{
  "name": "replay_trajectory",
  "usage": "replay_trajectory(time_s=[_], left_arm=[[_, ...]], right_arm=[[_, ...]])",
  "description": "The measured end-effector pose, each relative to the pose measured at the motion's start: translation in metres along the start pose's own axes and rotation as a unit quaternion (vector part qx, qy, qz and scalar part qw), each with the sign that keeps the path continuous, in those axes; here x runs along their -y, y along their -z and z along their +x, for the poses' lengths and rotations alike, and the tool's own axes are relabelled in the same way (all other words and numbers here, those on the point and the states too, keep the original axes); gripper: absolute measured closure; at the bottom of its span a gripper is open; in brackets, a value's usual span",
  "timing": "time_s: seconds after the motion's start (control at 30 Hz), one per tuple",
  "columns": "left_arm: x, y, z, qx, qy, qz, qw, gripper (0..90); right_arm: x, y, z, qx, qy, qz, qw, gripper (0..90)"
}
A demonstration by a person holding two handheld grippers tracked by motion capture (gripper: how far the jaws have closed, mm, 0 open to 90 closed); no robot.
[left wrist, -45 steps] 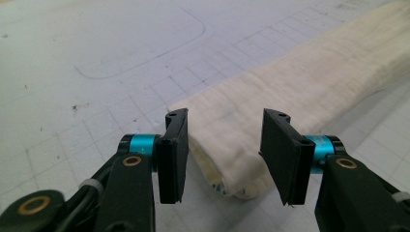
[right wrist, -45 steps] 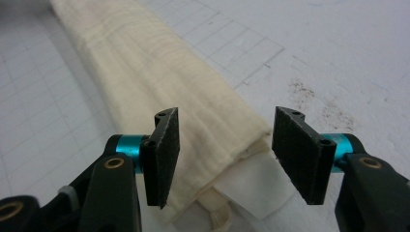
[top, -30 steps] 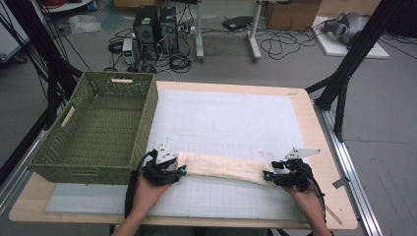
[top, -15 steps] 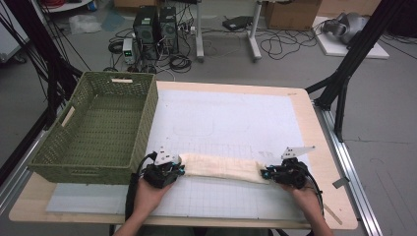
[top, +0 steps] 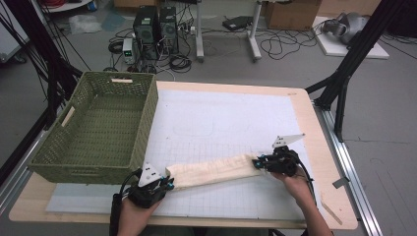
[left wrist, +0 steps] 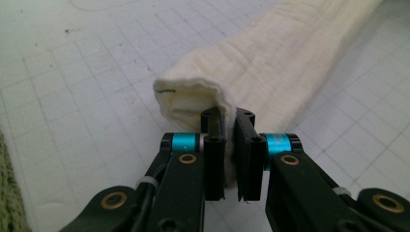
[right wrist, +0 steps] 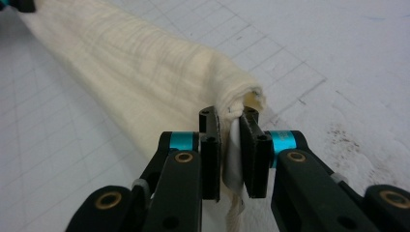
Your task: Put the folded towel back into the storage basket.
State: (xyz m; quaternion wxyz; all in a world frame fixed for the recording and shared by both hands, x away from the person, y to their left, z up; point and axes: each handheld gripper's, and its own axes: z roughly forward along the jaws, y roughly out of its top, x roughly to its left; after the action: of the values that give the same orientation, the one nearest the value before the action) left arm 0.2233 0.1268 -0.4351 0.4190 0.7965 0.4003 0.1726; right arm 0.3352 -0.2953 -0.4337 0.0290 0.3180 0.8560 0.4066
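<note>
- High view: cloth [top: 212, 170], cream and folded into a long strip, is held at both ends so that it can be moved as one piece. It is stretched slantwise over the white grid mat [top: 221, 123] near the front of the bench [top: 314, 123]. The left gripper [top: 164, 185] is at its near-left end, the right gripper [top: 259, 163] at its far-right end. A green woven basket [top: 98, 130] stands just left of the strip, its open top unobstructed; the mat behind the cloth is bare up to the far edge.
- Left gripper view: the jaws have just been closing and are pinched on the folded end of the cloth [left wrist: 270, 67], whose layers are caught between them. Bare mat is seen on both sides, with the basket's weave at the lower left corner.
- Right gripper view: the jaws have likewise just been closing and are pressed on the bunched end of the cloth [right wrist: 145, 67]; open mat [right wrist: 338, 58] lies beyond.
</note>
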Motion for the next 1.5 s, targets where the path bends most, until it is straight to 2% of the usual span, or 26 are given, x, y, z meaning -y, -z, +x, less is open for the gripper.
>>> replay_trajectory(time_s=[0.07,0.13,0.2,0.23,0.37,0.47,0.53,0.6,0.67,0.73,0.83,0.87,1.1,1.2,1.4,1.5], left_arm=[[0.002,-0.002,0.002,0.002,0.006,0.002,1.0,81.2],[0.001,-0.001,0.004,-0.002,0.0,-0.004,1.0,77.2],[-0.002,0.004,0.004,-0.007,-0.004,-0.02,0.9998,67.8],[-0.004,0.007,0.004,-0.011,-0.011,-0.028,0.9995,65.4],[-0.011,0.014,0.001,-0.007,-0.037,-0.043,0.9984,60.8],[-0.017,0.016,-0.001,-0.01,-0.053,-0.049,0.9973,59.3],[-0.019,0.015,-0.001,0.001,-0.056,-0.052,0.9971,60.1],[-0.023,0.012,0.0,0.007,-0.062,-0.051,0.9967,62.7],[-0.027,0.009,-0.001,0.016,-0.067,-0.053,0.9963,64.4],[-0.031,0.004,-0.001,0.027,-0.072,-0.056,0.9955,65.3],[-0.039,-0.004,-0.003,0.048,-0.085,-0.056,0.9936,64.9],[-0.042,-0.007,-0.003,0.056,-0.088,-0.055,0.993,64.2],[-0.064,-0.027,-0.009,0.088,-0.121,-0.049,0.9876,58.8],[-0.07,-0.037,-0.011,0.099,-0.128,-0.044,0.9859,57.7],[-0.08,-0.056,-0.019,0.113,-0.142,-0.034,0.9828,57.7],[-0.086,-0.065,-0.025,0.12,-0.155,-0.03,0.98,57.8]], right_arm=[[0.0,-0.01,-0.002,0.006,-0.001,0.013,0.9999,77.9],[-0.001,-0.011,-0.003,0.011,0.0,0.009,0.9999,74.6],[-0.002,-0.004,-0.001,0.025,0.003,-0.006,0.9997,69.4],[-0.001,0.0,-0.001,0.024,-0.002,-0.015,0.9996,67.6],[0.0,0.013,0.005,0.04,-0.007,-0.042,0.9983,64.1],[0.0,0.019,0.011,0.056,0.004,-0.054,0.997,63.9],[0.001,0.023,0.012,0.043,-0.001,-0.07,0.9966,66.6],[0.001,0.021,0.014,0.033,0.004,-0.065,0.9973,68.1],[0.002,0.014,0.015,0.027,0.011,-0.046,0.9985,69.0],[0.005,0.008,0.015,0.033,0.018,-0.023,0.9991,69.0],[0.012,0.001,0.01,0.03,0.008,0.004,0.9995,69.1],[0.014,0.0,0.009,0.028,0.005,0.004,0.9996,69.0],[0.014,0.012,0.014,0.038,0.009,-0.024,0.999,64.6],[0.015,0.019,0.017,0.044,0.012,-0.039,0.9982,64.4],[0.016,0.022,0.016,0.05,0.012,-0.046,0.9976,65.7],[0.015,0.022,0.018,0.049,0.017,-0.052,0.9973,68.5]])
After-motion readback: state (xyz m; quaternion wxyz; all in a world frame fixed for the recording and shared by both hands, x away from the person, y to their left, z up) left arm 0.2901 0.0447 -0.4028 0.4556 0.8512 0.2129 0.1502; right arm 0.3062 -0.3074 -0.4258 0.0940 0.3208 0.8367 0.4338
